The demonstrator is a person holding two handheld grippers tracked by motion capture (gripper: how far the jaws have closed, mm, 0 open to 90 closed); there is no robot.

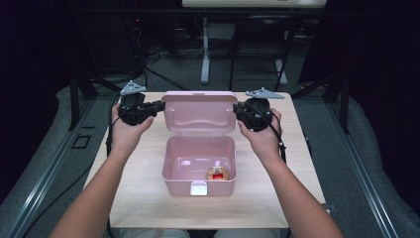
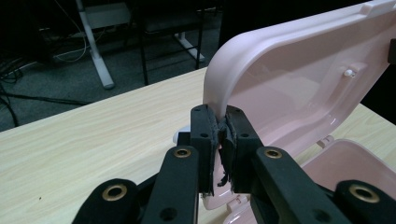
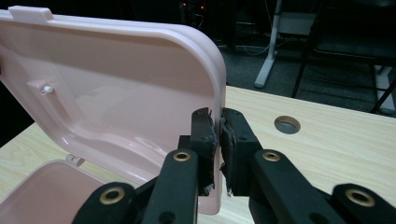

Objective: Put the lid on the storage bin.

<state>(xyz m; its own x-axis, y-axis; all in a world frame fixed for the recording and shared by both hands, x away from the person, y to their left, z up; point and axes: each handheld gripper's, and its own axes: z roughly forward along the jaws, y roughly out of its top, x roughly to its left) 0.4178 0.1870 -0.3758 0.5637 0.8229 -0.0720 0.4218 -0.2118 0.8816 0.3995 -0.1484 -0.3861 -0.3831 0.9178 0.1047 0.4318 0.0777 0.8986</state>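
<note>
Pink box (image 1: 199,166): at the middle of the tabletop (image 1: 148,198), lid (image 1: 200,111) raised upright behind it. Left gripper (image 1: 159,105): fingers (image 2: 204,140) clamped on the lid's left edge. Right gripper (image 1: 237,110): fingers (image 3: 203,140) clamped on its right edge. Small red item (image 1: 217,173): inside the box.

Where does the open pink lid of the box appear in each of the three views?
High view: the lid stands upright at centre, behind the pink box, between both grippers.
Left gripper view: upper right, its edge clamped between the jaws.
Right gripper view: upper left, its edge between the jaws.
Shared landmark: the lid's small tab on its top edge.
</note>
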